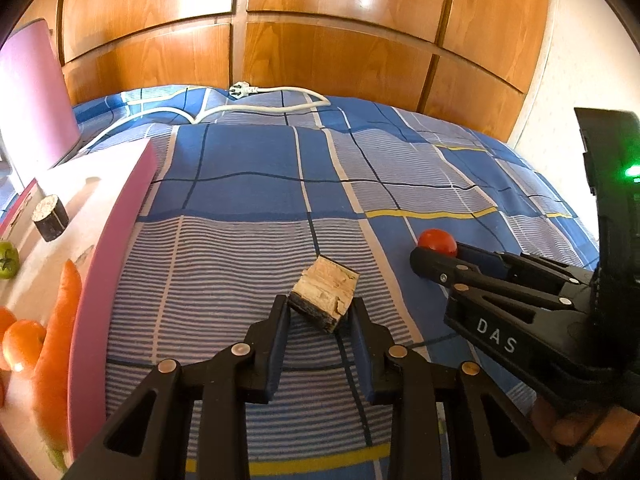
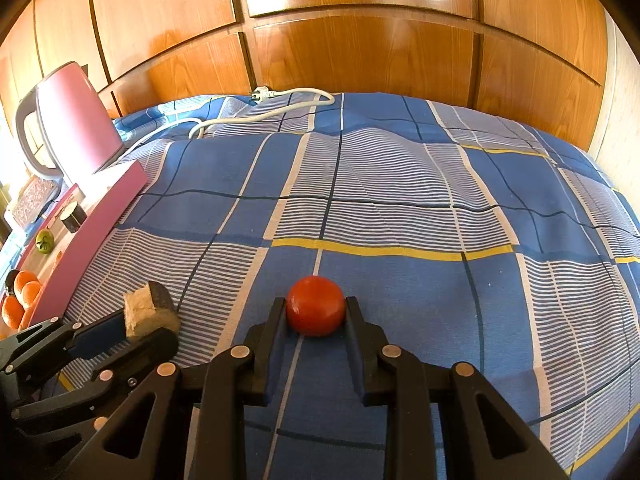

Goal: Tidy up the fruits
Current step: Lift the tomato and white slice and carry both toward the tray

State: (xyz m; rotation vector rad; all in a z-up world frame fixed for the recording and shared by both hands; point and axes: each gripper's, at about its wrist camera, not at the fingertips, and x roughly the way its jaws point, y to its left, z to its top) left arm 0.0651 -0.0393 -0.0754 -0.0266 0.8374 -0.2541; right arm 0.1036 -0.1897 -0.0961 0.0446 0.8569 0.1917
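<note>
Between tomato (image 2: 316, 306) and wood chunk (image 2: 150, 310): bare bedspread (image 2: 400, 200).

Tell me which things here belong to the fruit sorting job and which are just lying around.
Belongs to the job:
red tomato between the right gripper fingers
pink tray holding oranges, carrot, green tomato
cut brown chunk in the left gripper

Just lying about:
pink kettle
white power cord
plaid bedsheet

Both wrist cameras are looking forward along their fingers, low over the bedspread (image 1: 248, 168), facing the wooden wall (image 2: 360, 60). Each view is sharing the other gripper, bedspread and wall.
</note>
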